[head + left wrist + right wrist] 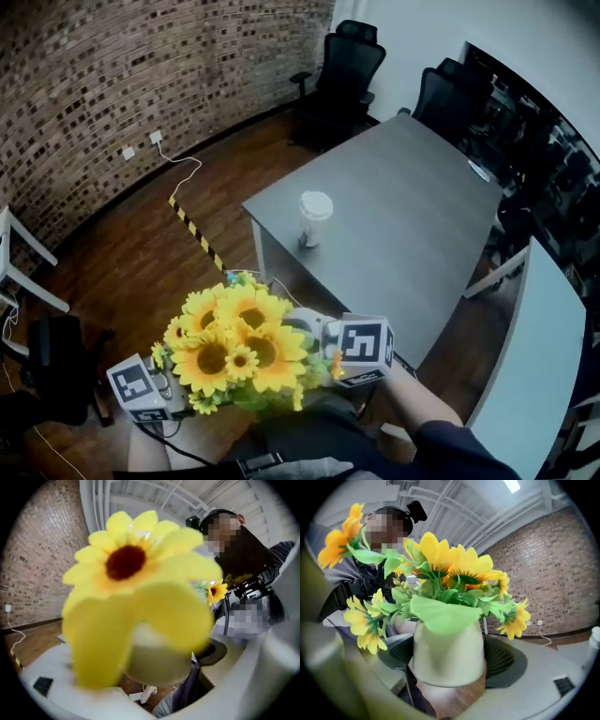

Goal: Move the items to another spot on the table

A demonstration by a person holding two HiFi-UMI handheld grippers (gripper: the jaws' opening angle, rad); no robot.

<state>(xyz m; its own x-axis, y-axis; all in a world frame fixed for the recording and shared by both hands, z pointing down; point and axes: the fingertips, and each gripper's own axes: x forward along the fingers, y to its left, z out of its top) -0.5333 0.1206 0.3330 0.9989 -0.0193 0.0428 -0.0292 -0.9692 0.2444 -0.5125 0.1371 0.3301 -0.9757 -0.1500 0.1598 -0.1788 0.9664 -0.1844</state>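
Note:
A white pot of yellow sunflowers (234, 349) hangs low in front of the person, off the near corner of the grey table (412, 234). My left gripper (150, 389) flanks it on one side and my right gripper (349, 354) on the other. In the right gripper view the pot (449, 656) sits squeezed between the two dark pads of the right gripper (449, 665). In the left gripper view a big blurred sunflower (136, 588) covers most of the pot (159, 665); the left gripper (154, 672) closes on it, its right pad touching the pot.
A lidded paper cup (315, 217) stands near the table's front left corner. Black office chairs (342, 70) stand at the table's far end. A yellow-black floor strip (197, 234) and a cable run over the wooden floor by the brick wall. A white panel (530, 366) stands at right.

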